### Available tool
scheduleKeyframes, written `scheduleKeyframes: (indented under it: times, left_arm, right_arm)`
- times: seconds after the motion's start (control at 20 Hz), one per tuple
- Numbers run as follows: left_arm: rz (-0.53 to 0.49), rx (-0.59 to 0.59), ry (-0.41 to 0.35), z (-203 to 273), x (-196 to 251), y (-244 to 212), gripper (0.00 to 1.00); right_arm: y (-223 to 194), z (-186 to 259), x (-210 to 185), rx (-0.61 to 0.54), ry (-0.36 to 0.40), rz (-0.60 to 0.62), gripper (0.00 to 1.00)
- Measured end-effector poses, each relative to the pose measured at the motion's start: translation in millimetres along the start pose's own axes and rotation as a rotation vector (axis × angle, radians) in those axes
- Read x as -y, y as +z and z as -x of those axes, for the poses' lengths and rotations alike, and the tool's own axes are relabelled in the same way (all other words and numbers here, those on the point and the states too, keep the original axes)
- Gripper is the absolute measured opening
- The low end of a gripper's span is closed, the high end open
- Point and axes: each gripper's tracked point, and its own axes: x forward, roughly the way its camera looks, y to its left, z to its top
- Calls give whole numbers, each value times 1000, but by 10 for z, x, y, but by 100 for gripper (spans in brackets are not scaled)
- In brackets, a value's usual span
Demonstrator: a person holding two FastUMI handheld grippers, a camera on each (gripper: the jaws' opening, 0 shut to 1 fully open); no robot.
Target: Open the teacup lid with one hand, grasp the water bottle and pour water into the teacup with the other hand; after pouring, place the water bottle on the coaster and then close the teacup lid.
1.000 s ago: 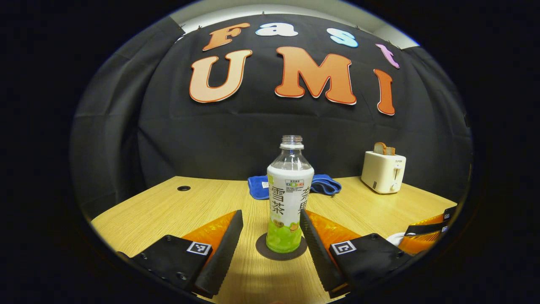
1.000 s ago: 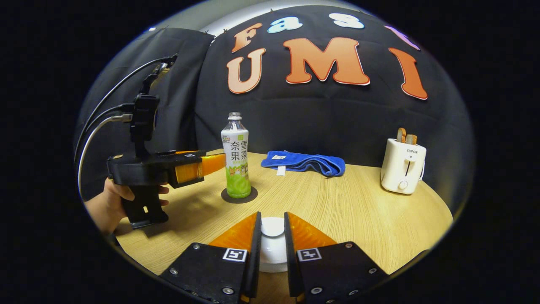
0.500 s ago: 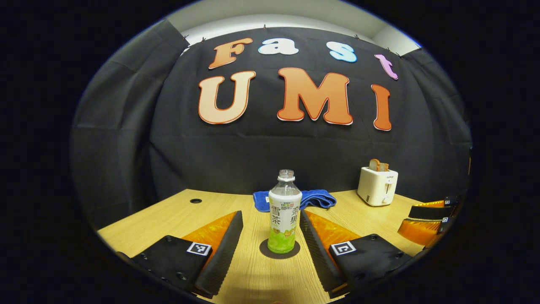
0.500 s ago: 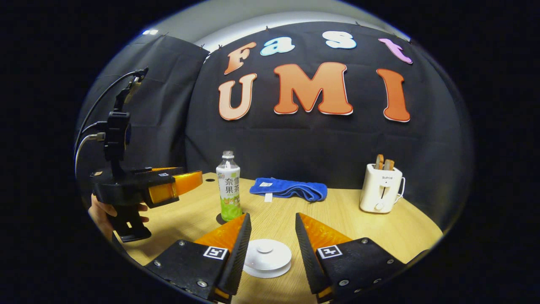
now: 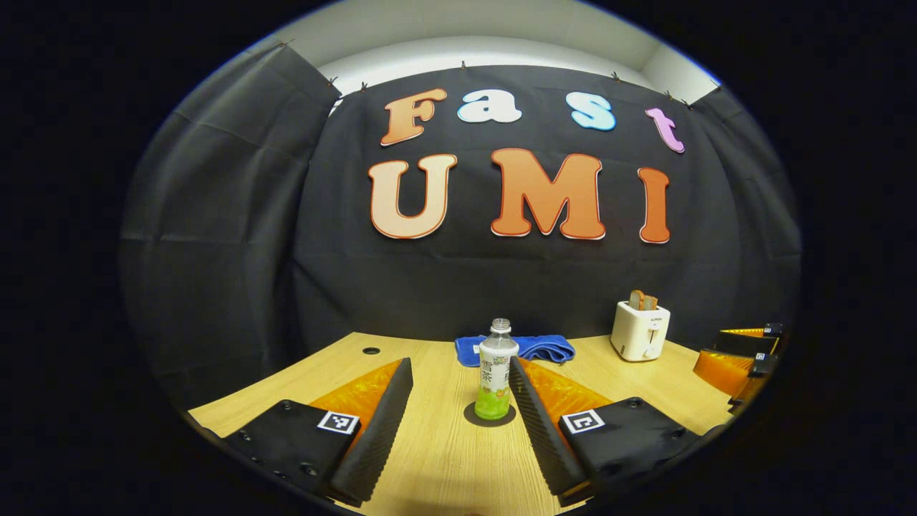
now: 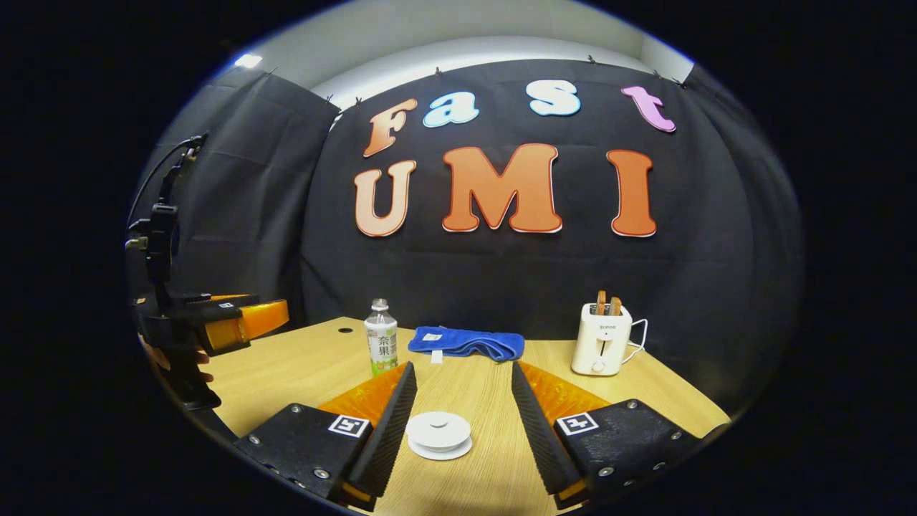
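Bottle [image 5: 495, 370] stands uncapped on a dark coaster [image 5: 489, 414], ahead of the left gripper [image 5: 458, 390], whose fingers are spread wide and hold nothing. In the right gripper view, the right gripper [image 6: 458, 398] is spread apart too, with the white lidded teacup [image 6: 439, 434] sitting between its fingers, untouched.

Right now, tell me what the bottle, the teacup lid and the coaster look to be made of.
Water bottle: clear plastic, see-through above a printed wrap.
Teacup lid: white and smooth with a faint sheen, likely glazed ceramic, possibly plastic.
Coaster: dark matte disc under the bottle; material unclear, perhaps rubber or felt.
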Motion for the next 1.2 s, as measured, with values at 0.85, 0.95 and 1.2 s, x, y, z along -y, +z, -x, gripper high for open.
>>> scheduleKeyframes:
  times: [0.85,0.95,1.2]
  left_arm:
    - [-30,125,37,467,-294,353,88]
    - [-22,133,41,469,-289,366,89]
    - [-7,147,50,661,-317,530,89]
  right_arm:
    - [341,100,-231,74,13,11,80]
    - [339,108,-205,75,9,12,80]
    - [461,201,-238,67,35,-12,76]
